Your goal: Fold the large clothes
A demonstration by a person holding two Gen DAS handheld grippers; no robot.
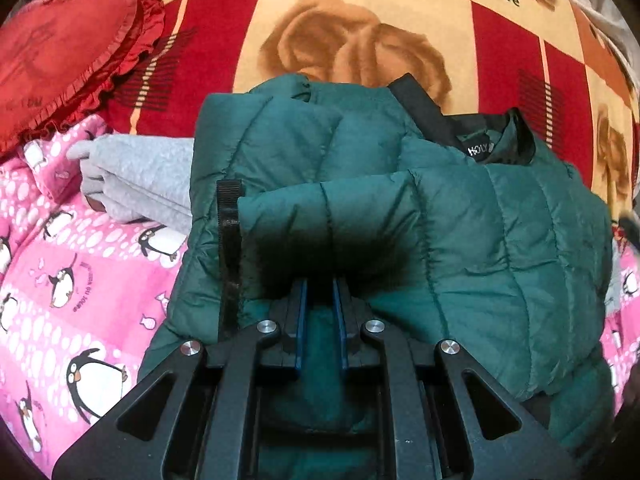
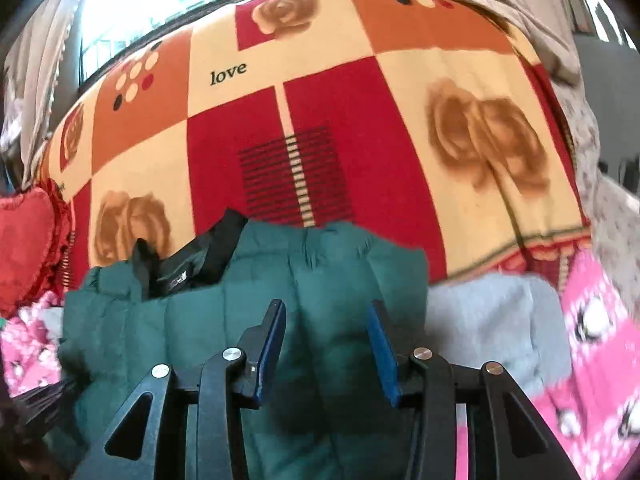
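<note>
Green quilted jacket [image 1: 460, 216] lies folded, pinched by left claw [image 1: 320, 300].

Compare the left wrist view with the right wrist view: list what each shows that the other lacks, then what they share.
Only the left wrist view shows the left gripper pinching the green puffer jacket, the collar label and a black strap.

Only the right wrist view shows the right gripper open above the jacket, a bright window and pale curtains.

Both show the jacket, the grey garment, the red heart cushion, the rose "love" blanket and the pink penguin fabric.
</note>
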